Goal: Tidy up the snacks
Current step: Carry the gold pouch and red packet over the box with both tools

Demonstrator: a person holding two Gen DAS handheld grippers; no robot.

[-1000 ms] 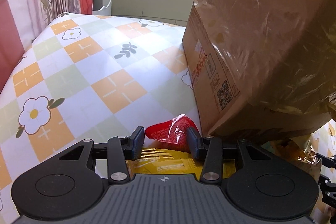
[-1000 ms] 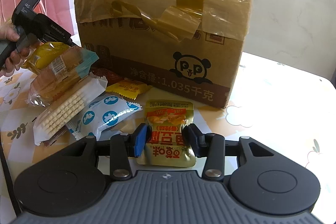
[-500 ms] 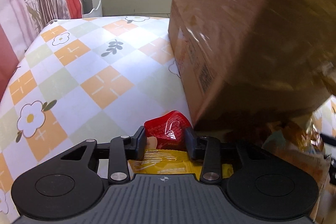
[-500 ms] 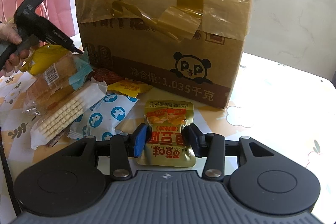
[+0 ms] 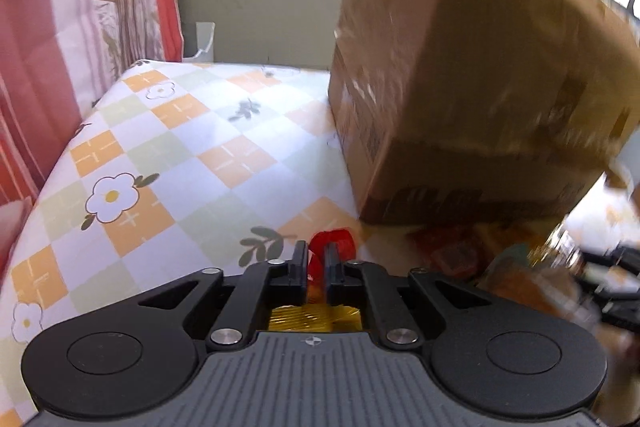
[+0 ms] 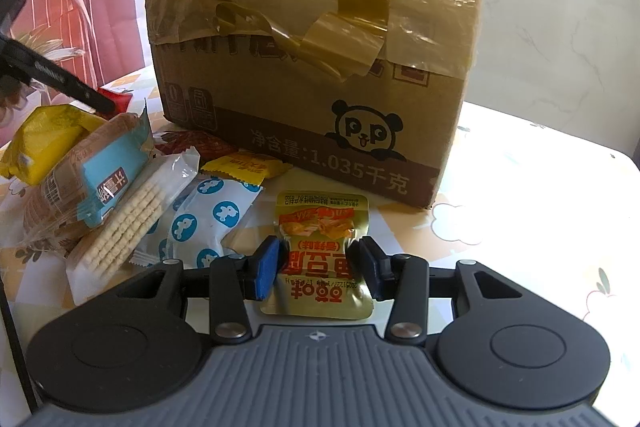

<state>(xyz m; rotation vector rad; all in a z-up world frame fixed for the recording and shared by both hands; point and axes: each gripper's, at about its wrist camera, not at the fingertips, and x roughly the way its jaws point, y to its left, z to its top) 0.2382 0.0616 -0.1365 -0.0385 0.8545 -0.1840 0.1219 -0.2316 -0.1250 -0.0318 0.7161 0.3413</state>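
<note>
- Dominating both views, one taped cardboard box point(image 6: 312, 67) stands on the surface point(image 5: 168, 163); its brown walls are wrapped in wrinkled clear film and yellowish tape, with a panda logo printed on the lower front band.
- Covering the surface is a smooth cloth of orange, pale green and white checks with flower prints.
- Beside the box's left corner lies a heap of soft plastic snack packs: one clear-and-blue sleeve of round crackers point(image 6: 92, 183), one clear sleeve of pale ridged wafers point(image 6: 128, 227), one white pillow pack with blue dots point(image 6: 208, 223), one puffy yellow bag point(image 6: 40, 143), one small yellow sachet point(image 6: 244, 167) and one dark red pack point(image 6: 192, 143) against the box.
- Flat on the cloth in front of the box lies one glossy gold pouch point(image 6: 320, 255) with red lettering.
- The right tongs point(image 6: 318, 263) are spread, one blue-padded finger on each side of the pouch's middle; whether the pads touch it I cannot tell.
- The left tongs point(image 5: 316, 267) are clenched on a crinkled red packet point(image 5: 334, 245), pinched near its edge close to the box corner; the view is motion-blurred.
</note>
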